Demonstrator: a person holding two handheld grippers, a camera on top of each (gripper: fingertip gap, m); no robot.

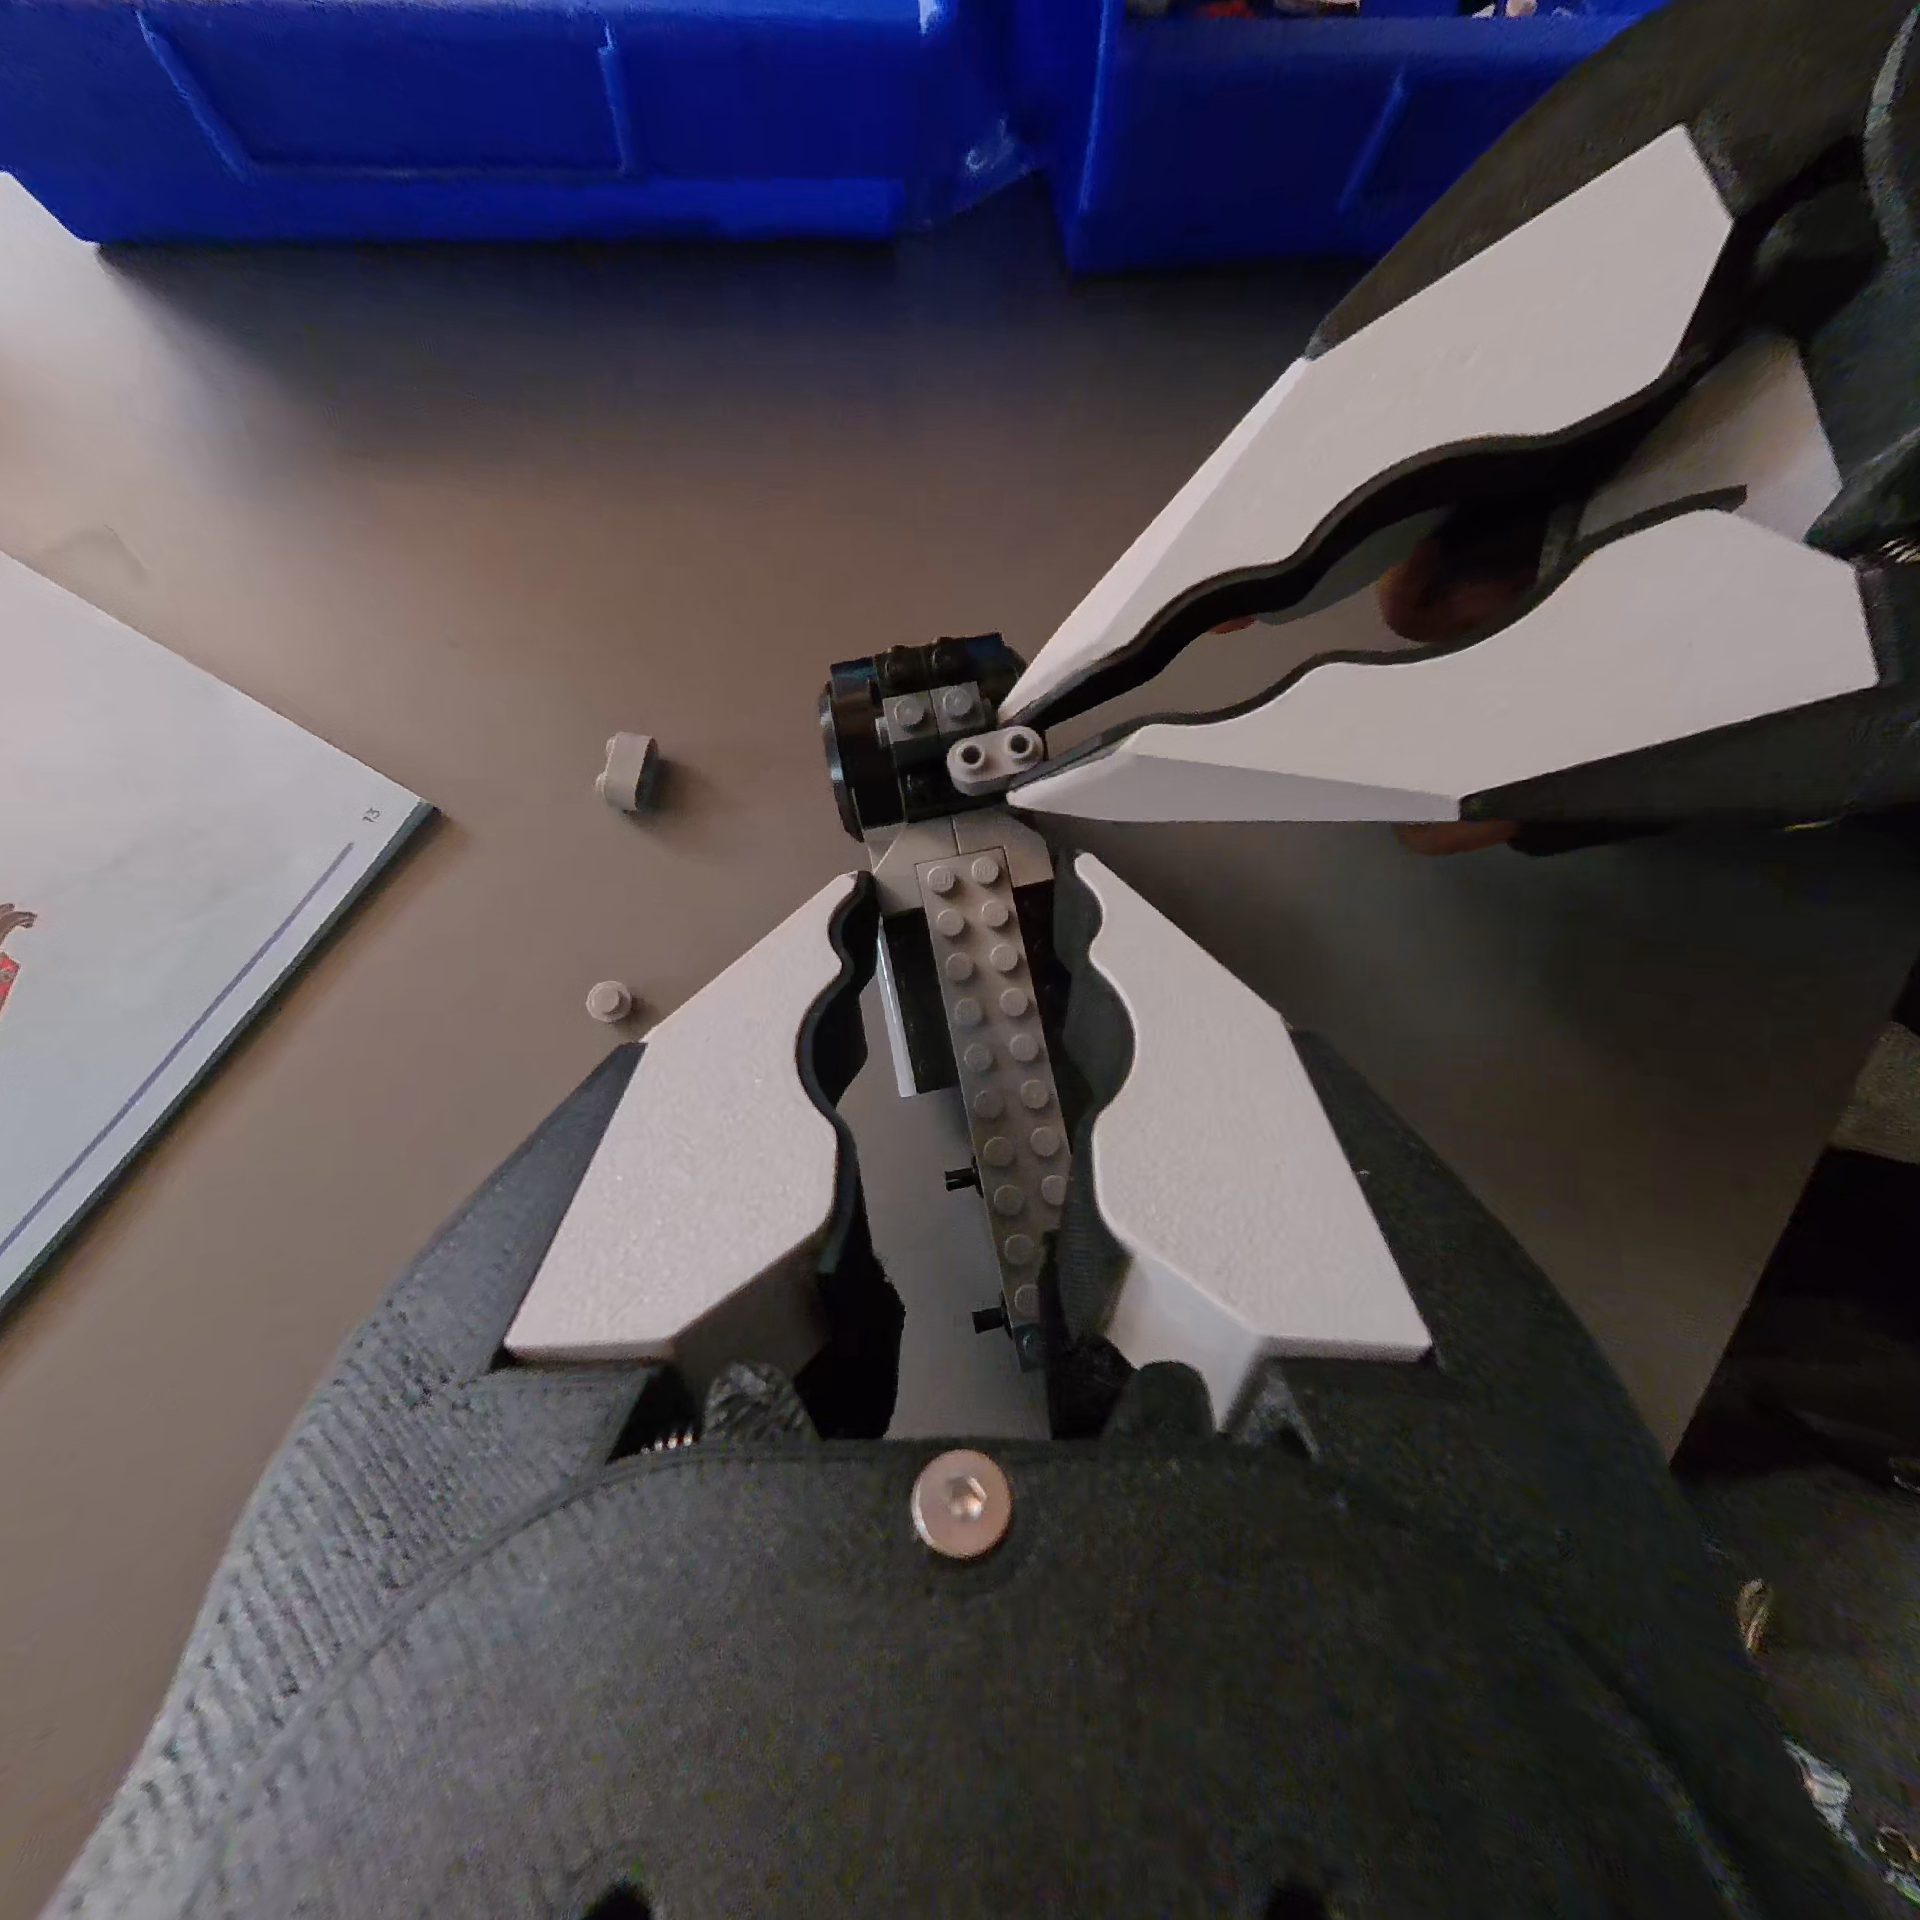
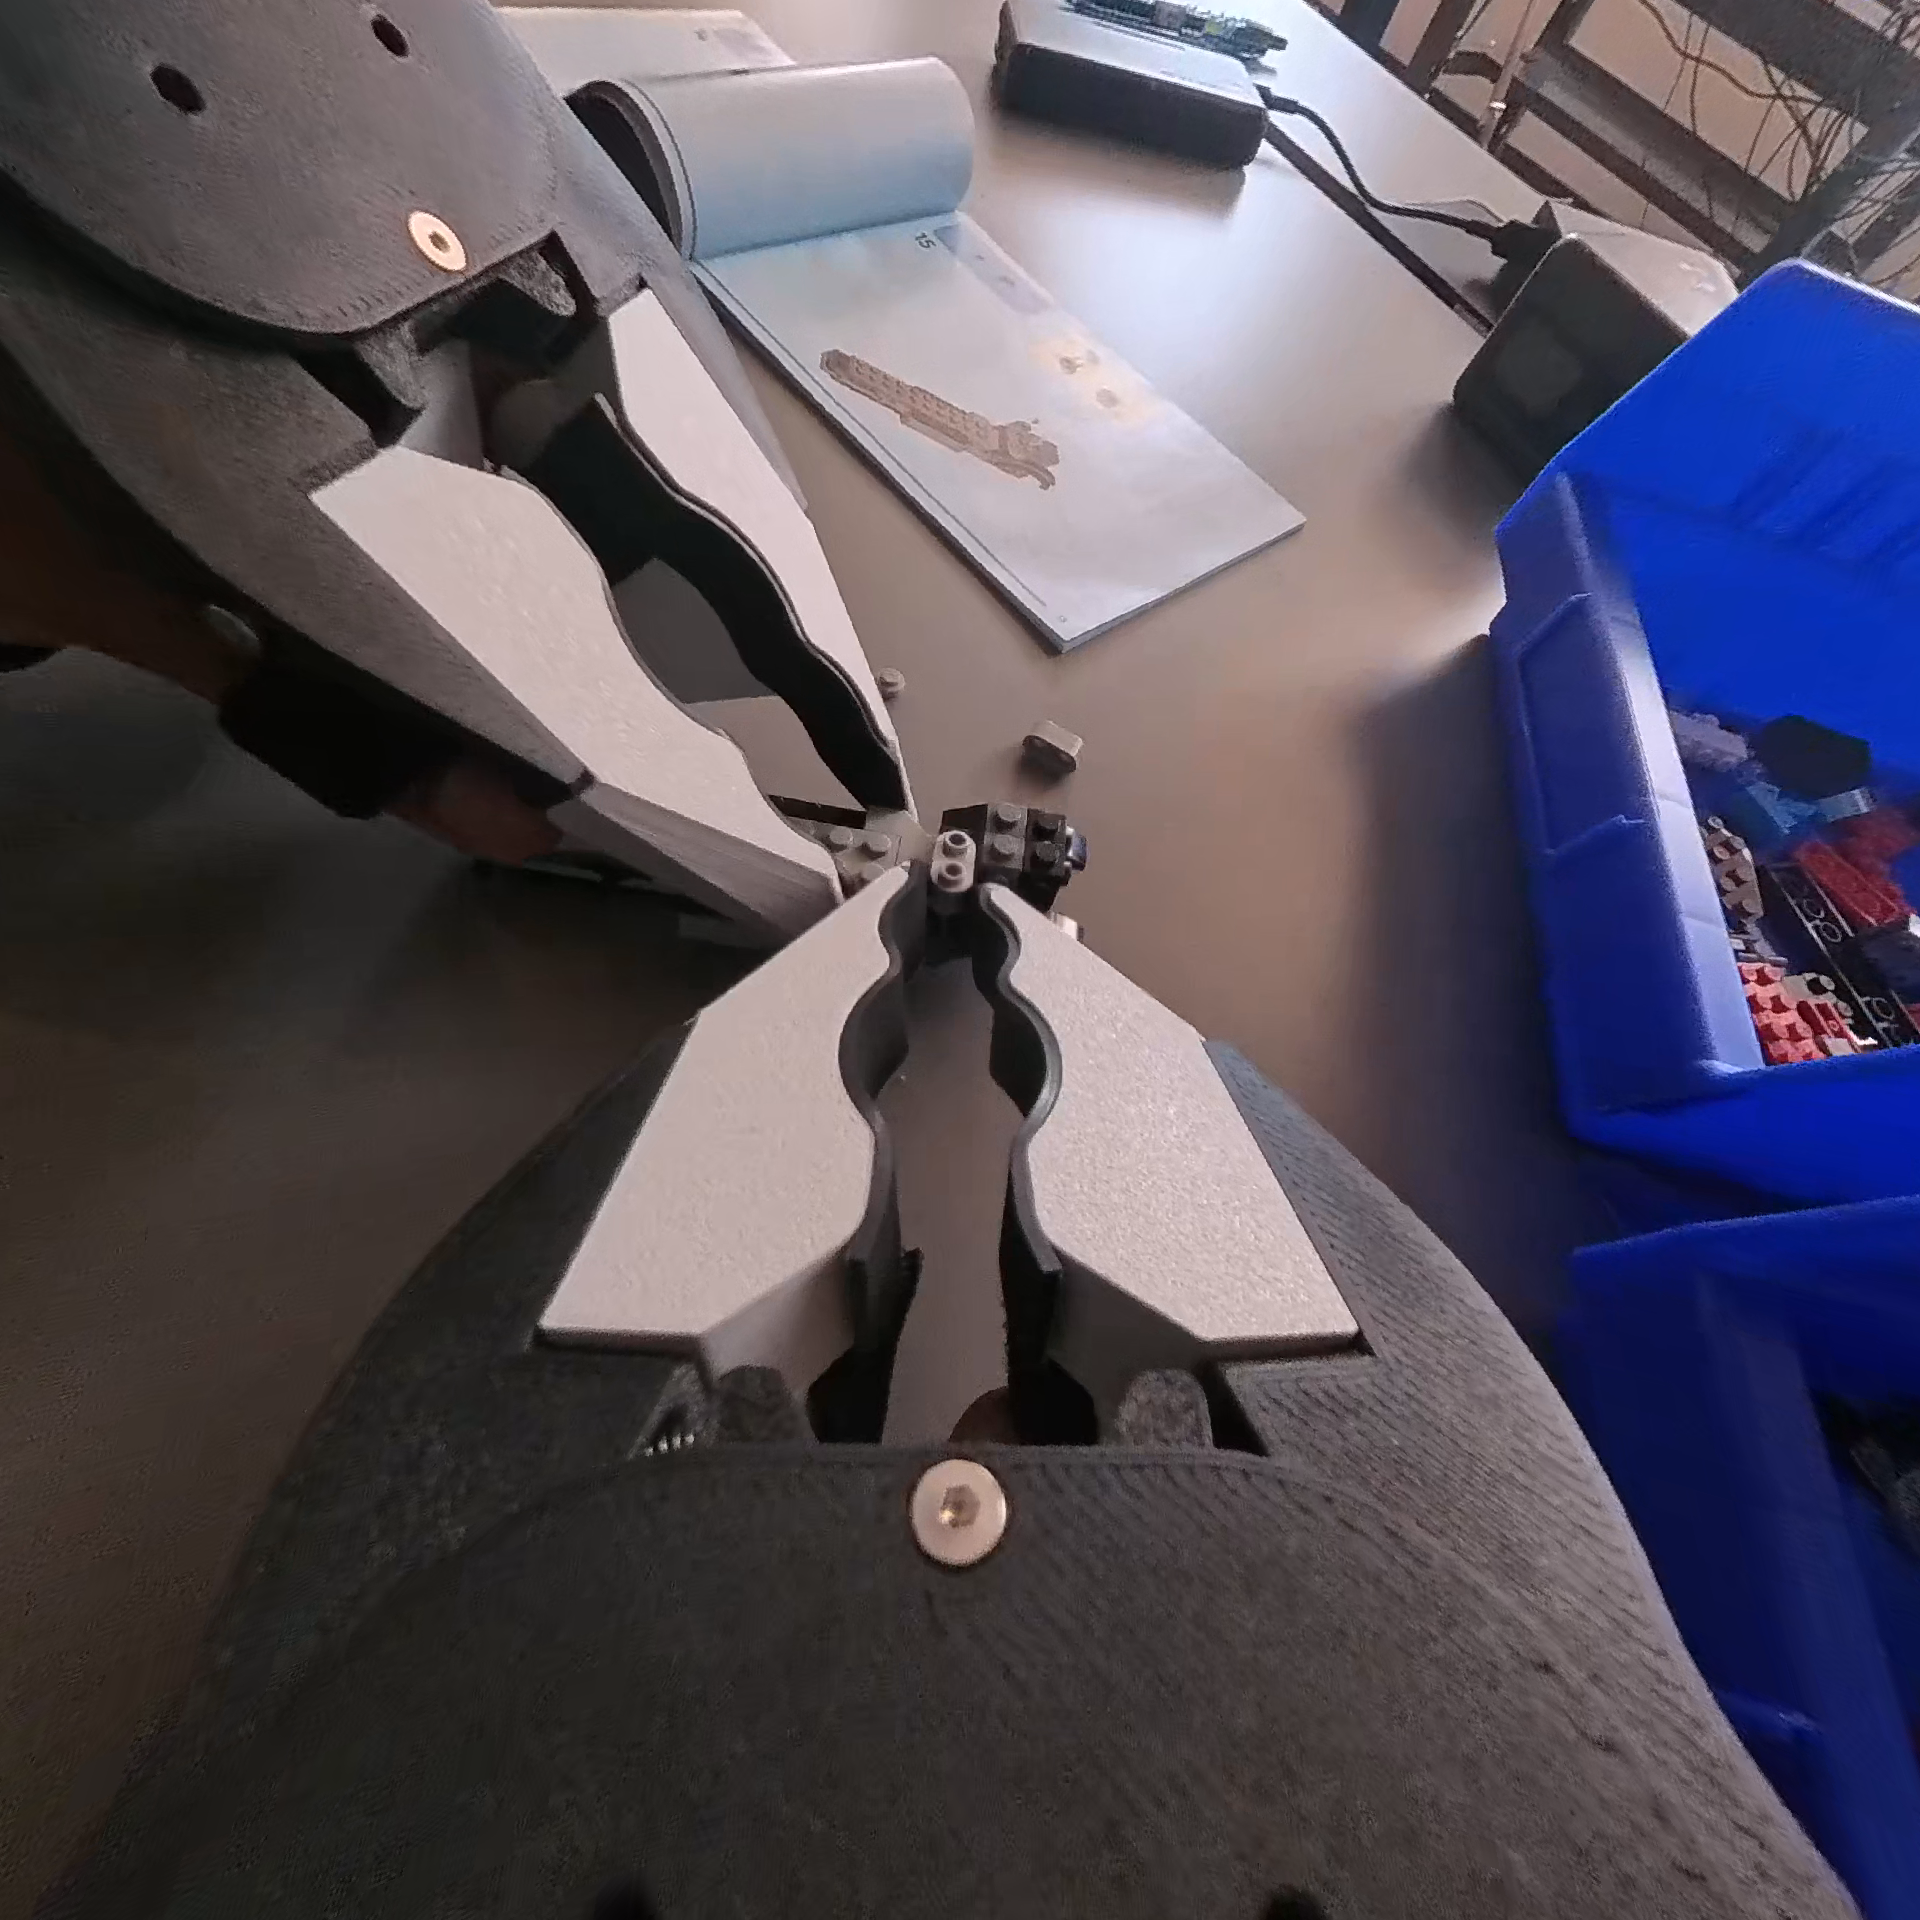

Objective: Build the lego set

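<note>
My left gripper (image 1: 971,883) is shut on the lego build (image 1: 997,1039), a long dark grey studded plate with a black and grey block (image 1: 904,727) at its far end. The build runs forward between the fingers, above the table. My right gripper (image 1: 1016,761) reaches in from the right, shut on a small light grey two-hole piece (image 1: 994,753). It holds the piece against the side of the build's black end. In the right wrist view my right gripper (image 2: 948,885) pinches the same piece (image 2: 948,857) at the build (image 2: 1023,842), with the left gripper (image 2: 868,844) at upper left.
A small grey brick (image 1: 629,771) and a grey round stud (image 1: 610,1003) lie on the dark table, left of the build. An open instruction booklet (image 2: 1039,447) lies beyond. Blue bins (image 2: 1714,727) holding several loose bricks stand on the right. Black boxes (image 2: 1132,94) with cables sit at the far edge. Both grippers' tips are close together, under 4 cm apart. About 5 centimetres separates my left fingertips from the grey round stud (image 1: 610,1003).
</note>
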